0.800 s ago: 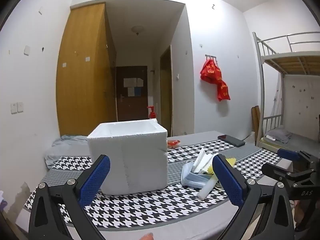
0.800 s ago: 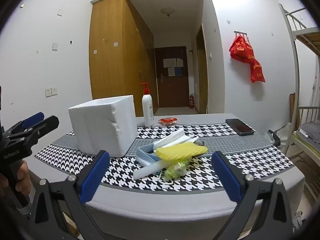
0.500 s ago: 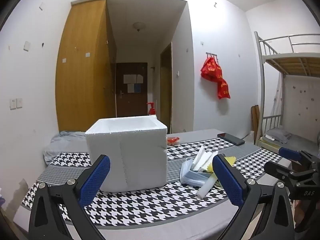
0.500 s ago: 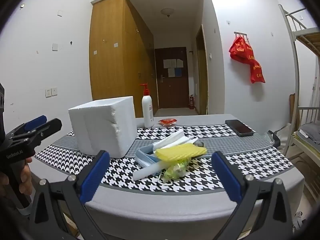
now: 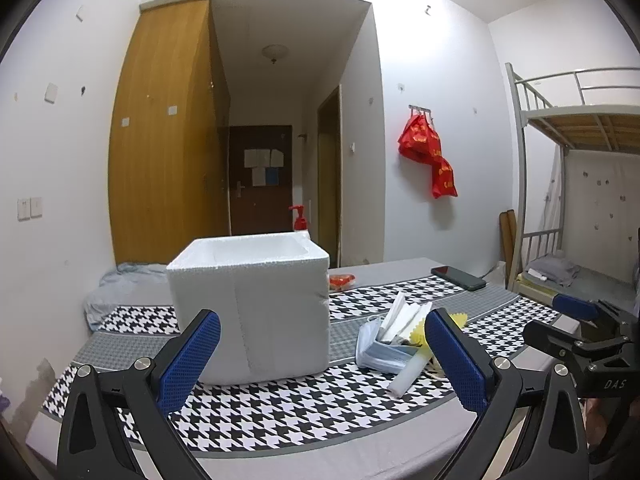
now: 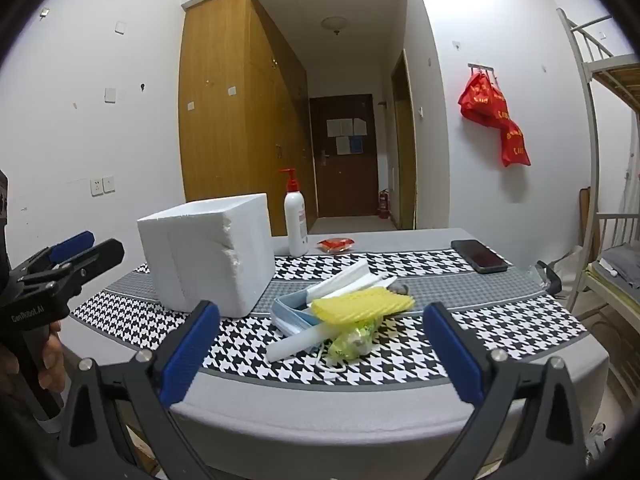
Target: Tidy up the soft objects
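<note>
A white foam box (image 5: 250,308) (image 6: 208,254), open at the top, stands on the houndstooth table. To its right lies a pile of soft things: a yellow foam net (image 6: 362,305), blue face masks (image 5: 380,354) (image 6: 290,314), white foam sheets (image 6: 348,278), a white foam stick (image 6: 298,344) and a green crumpled bag (image 6: 354,340). My left gripper (image 5: 322,362) is open and empty, in front of the box. My right gripper (image 6: 320,358) is open and empty, in front of the pile. Each gripper shows at the edge of the other's view.
A pump bottle (image 6: 296,222) stands behind the box. A red packet (image 6: 336,244) and a black phone (image 6: 478,256) lie at the table's far side. A bunk bed (image 5: 572,184) stands to the right, a wardrobe (image 5: 160,136) at the back left.
My left gripper has risen and tilted a little, so the box's open top shows more. My right gripper has barely moved. Both stay open.
</note>
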Demonstrator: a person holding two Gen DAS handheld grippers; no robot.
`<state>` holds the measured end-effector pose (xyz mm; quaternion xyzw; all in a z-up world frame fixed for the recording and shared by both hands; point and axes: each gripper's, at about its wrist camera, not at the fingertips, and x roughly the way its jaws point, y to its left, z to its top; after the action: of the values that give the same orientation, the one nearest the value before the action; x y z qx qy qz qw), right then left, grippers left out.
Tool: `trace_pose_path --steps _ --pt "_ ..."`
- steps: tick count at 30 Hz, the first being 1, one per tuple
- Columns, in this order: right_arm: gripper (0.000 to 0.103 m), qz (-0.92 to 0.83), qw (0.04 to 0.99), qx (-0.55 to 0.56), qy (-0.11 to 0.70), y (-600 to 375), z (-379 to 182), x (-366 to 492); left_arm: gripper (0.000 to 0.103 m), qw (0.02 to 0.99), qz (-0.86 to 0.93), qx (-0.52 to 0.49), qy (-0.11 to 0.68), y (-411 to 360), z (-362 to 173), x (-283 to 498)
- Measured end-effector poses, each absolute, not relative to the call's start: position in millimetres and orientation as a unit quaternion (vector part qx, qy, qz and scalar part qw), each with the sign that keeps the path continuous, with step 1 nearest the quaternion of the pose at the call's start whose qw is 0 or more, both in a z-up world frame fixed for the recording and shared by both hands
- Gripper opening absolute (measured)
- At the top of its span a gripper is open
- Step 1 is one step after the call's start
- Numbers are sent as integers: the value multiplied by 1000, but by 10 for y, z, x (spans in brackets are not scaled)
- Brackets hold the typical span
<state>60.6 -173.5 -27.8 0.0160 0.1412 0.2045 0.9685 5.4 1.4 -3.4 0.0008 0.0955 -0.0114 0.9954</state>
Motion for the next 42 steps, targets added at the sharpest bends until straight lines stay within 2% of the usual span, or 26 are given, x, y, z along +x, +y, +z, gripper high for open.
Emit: trace_pose_path --steps 42 --pt "103 199 970 9 138 -1748 -224 634 102 995 -12 -3 102 5 26 140"
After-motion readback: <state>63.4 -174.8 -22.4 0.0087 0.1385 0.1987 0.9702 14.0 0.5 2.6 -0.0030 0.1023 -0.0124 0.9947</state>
